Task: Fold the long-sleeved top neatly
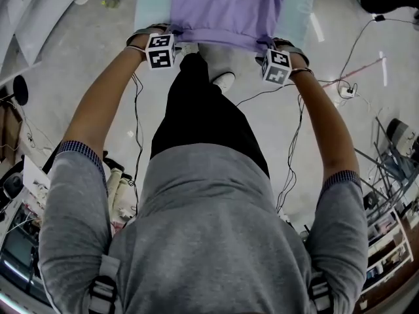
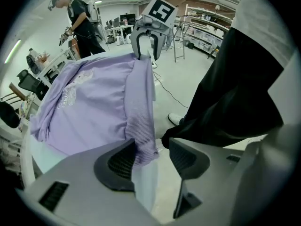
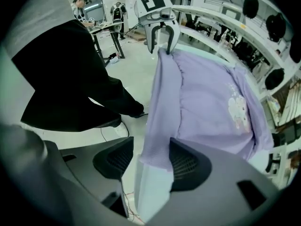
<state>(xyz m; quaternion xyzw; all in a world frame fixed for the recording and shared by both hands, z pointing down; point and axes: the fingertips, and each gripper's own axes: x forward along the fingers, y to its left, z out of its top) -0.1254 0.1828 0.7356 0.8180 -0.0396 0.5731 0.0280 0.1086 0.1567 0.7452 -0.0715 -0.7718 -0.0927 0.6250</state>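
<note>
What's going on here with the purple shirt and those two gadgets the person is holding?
A person stands at a table with a purple long-sleeved top spread on it, and holds a gripper in each hand. The left gripper and right gripper each sit at one corner of the near hem, at the table's edge. Both have their jaws apart with the ribbed hem between them, not pinched. No fold shows in the top yet.

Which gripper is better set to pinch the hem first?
Right, marginally. Both jaw pairs stand open around a corner of the hem, but it fills more of the gap in the right gripper; in the left gripper it lies against one jaw.
</note>
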